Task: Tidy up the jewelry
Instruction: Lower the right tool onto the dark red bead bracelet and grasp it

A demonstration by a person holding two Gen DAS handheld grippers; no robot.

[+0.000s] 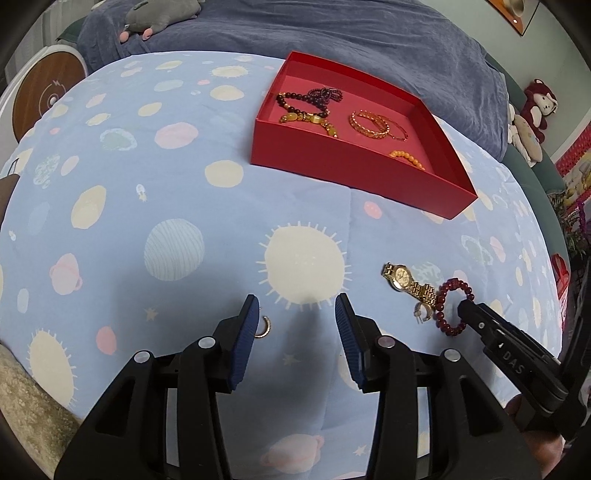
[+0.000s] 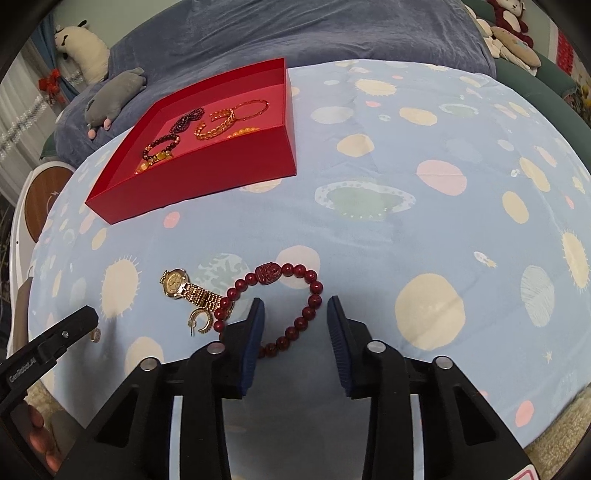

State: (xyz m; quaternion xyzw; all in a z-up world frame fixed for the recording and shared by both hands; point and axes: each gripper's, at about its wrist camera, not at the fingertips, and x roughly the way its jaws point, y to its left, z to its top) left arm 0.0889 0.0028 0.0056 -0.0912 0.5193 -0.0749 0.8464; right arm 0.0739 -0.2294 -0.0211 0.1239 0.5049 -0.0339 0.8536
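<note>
Surface: a bed covered by a light blue sheet (image 1: 177,192) printed with suns and planets; a darker blue blanket (image 1: 332,33) lies along the far side. A red box (image 1: 354,166) sits open on the sheet toward the far edge. Inside it: a dark bead bracelet (image 1: 295,101), a small dark purple bead piece (image 1: 327,94), a bracelet of yellow stones (image 1: 310,120), a gold chain bracelet (image 1: 369,123) overlapping a thin gold bangle (image 1: 399,131), and an orange bead bracelet (image 1: 408,157) against the near wall. Loose on the sheet near the front edge: a gold watch (image 2: 184,288), its band touching a red bead bracelet (image 2: 291,306) with one large carved bead; a gold hoop earring (image 2: 201,321) lies just beside the end of the watch band. A second small hoop earring (image 1: 264,328) lies apart from these, just beside the inner face of the left finger of the left gripper (image 1: 295,306). Left gripper: jaws spread wide, nothing between them, low over the sheet. Right gripper (image 2: 295,306): jaws spread, holding nothing; its left finger overlaps the near side of the red bead bracelet loop in the right wrist view, and part of the loop lies between the fingers. Contact with the beads cannot be told. Stuffed toys (image 2: 110,99) rest on the blanket beyond the box.
</note>
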